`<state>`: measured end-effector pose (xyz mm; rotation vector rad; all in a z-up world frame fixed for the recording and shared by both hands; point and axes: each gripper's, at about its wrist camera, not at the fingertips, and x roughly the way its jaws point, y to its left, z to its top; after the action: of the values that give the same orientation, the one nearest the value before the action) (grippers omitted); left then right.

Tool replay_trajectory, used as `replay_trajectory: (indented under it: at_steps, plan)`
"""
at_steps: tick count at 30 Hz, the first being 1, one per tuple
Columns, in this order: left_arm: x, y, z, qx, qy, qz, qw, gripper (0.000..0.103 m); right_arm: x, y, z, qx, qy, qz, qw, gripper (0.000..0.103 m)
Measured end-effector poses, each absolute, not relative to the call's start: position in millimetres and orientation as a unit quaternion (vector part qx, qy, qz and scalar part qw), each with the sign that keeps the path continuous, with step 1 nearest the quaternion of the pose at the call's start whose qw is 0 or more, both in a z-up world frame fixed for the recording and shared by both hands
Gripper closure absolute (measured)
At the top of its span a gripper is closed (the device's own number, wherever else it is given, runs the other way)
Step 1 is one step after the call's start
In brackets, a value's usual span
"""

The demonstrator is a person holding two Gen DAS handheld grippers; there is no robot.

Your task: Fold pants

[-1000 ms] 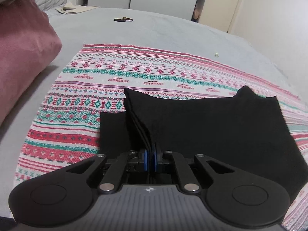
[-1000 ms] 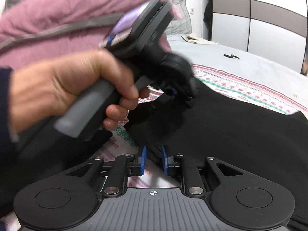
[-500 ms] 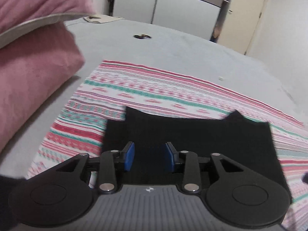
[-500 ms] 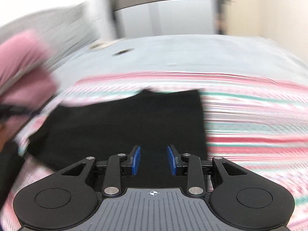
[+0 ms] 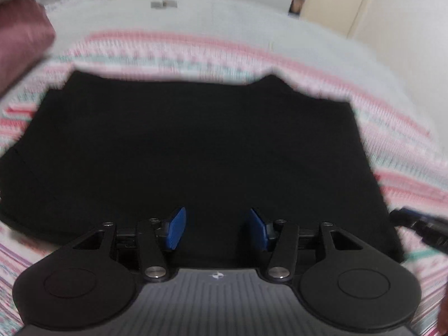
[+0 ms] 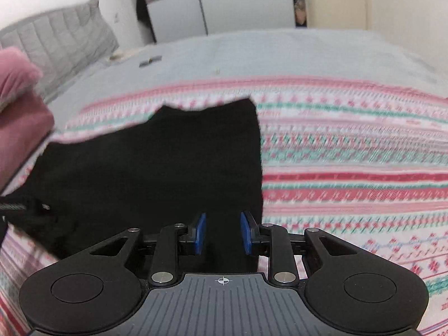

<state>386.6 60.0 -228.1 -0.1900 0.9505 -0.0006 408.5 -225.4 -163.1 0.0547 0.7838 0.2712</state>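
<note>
Left wrist view: the pants (image 5: 196, 145) are seen folded into a black block, laid flat on the striped cloth (image 5: 397, 128) that is spread over the bed (image 5: 224, 14). The left gripper (image 5: 217, 228) is held over the near edge of the pants; its jaws are opening, the blue pads (image 5: 175, 228) are well apart, and no fabric is pinched between them. A pink pillow (image 5: 19, 36) is seen at upper left, and part of the other tool at the right edge. The picture is motion-blurred. Right wrist view: the same pants (image 6: 168, 168) are seen left of centre on the cloth (image 6: 350, 168), with their right edge running straight away from the camera. The right gripper (image 6: 222, 233) is held above the near right corner of the pants; its jaws are closing, a gap is left between the pads (image 6: 200, 233), and black fabric is seen in the gap, though no pinch can be made out. The pillow (image 6: 19, 106) is at far left.
</note>
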Motion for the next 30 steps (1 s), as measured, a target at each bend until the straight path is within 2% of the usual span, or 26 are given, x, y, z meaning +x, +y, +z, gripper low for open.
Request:
replay_trajectory:
  at_steps: [3,8,13,17,22,25,28,30]
  plan:
    - [384.0,59.9,-234.4,-0.074,0.444,-0.002,0.893,0.03,411.0,-219.6,-180.1,-0.012,0.431,0.125,0.894,0.078]
    - [383.7,60.2,-232.2,-0.071,0.449,-0.006,0.891,0.027,401.7,-210.6,-176.4,-0.054,0.441,0.131,0.886,0.077]
    - [385.9,60.4,-230.7,-0.094,0.457,-0.005,0.884,0.025,405.9,-217.3,-141.2,-0.03,0.384,0.171,0.907,0.076]
    - [383.1,54.4,-230.6,-0.082,0.456,-0.006,0.886,0.025,451.0,-215.4,-130.6,0.011,0.375,0.205,0.904,0.075]
    - [382.2,57.5,-230.5,-0.088,0.455,-0.011,0.886,0.025,547.1,-215.5,-164.4,0.078,0.44,0.211,0.869,0.075]
    - [381.3,55.2,-230.4,-0.084,0.455,-0.013,0.887,0.022,587.7,-227.3,-175.8,0.118,0.433,0.184,0.875,0.076]
    - [380.5,52.4,-231.2,-0.07,0.452,-0.017,0.889,0.021,609.4,-237.5,-177.8,0.153,0.419,0.163,0.88,0.083]
    - [379.7,50.8,-231.0,-0.064,0.452,-0.017,0.89,0.021,614.2,-238.0,-178.1,0.159,0.411,0.154,0.885,0.084]
